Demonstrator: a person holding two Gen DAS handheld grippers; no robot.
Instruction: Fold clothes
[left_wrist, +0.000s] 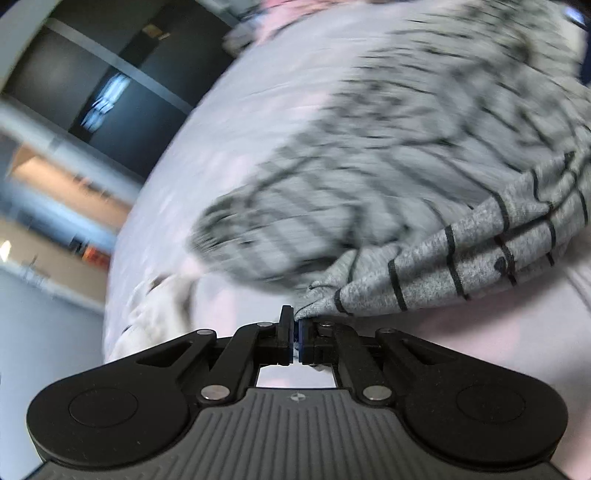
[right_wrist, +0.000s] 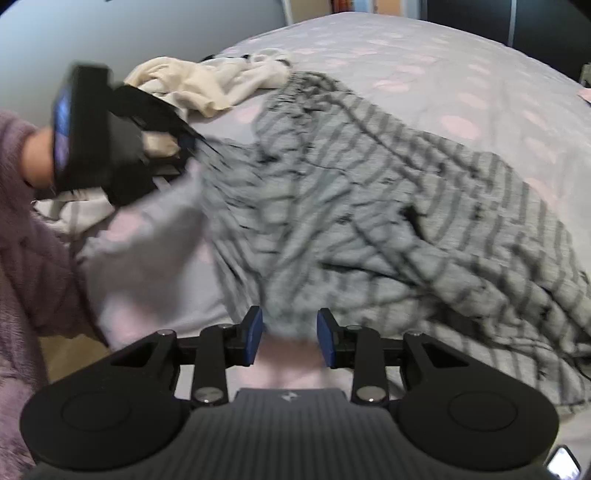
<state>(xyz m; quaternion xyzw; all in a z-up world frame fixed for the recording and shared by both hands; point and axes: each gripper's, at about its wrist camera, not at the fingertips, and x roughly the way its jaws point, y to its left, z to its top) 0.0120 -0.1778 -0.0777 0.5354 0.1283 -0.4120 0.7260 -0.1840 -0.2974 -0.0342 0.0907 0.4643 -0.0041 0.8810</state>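
Note:
A grey garment with thin dark stripes lies crumpled across the bed. In the left wrist view my left gripper is shut on a corner of this garment, which stretches away to the right. The right wrist view shows the same left gripper at the upper left, pinching the garment's far corner and lifting it off the sheet. My right gripper stands open at the garment's near edge. Blurred cloth sits between its blue pads, and they do not press on it.
The bed has a lilac sheet with pink dots. A pile of white and cream clothes lies behind the left gripper, also white clothes. A purple fuzzy sleeve fills the left. Dark cabinets stand beyond the bed.

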